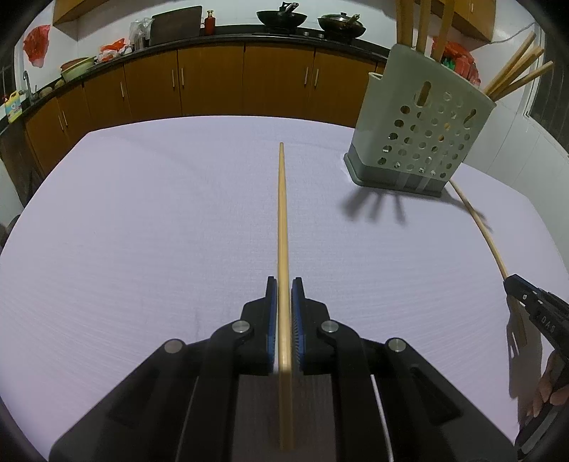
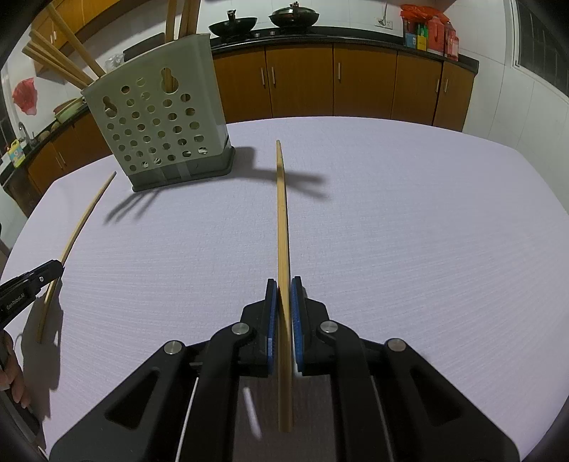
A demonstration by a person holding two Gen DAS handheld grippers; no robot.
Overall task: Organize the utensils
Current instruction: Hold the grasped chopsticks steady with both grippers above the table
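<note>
My left gripper [image 1: 284, 284] is shut on a wooden chopstick [image 1: 282, 213], which runs straight ahead between the blue pads above the white tablecloth [image 1: 142, 231]. In the right wrist view, my right gripper [image 2: 283, 284] is shut on a second chopstick [image 2: 281, 213] the same way. A grey-green perforated utensil holder [image 1: 419, 135] [image 2: 160, 124] stands upright on the table between and ahead of both grippers. Several wooden utensils and chopsticks stick out of its top. Each view catches the other gripper at its edge: the right gripper [image 1: 512, 280] and the left gripper [image 2: 58, 264], each with its chopstick.
Brown kitchen cabinets [image 1: 213, 81] with a dark counter run behind the table. Two woks [image 1: 282, 17] sit on the stove, and red bags [image 1: 37, 44] hang at the left. A person's hand [image 1: 547, 387] shows at the lower right edge.
</note>
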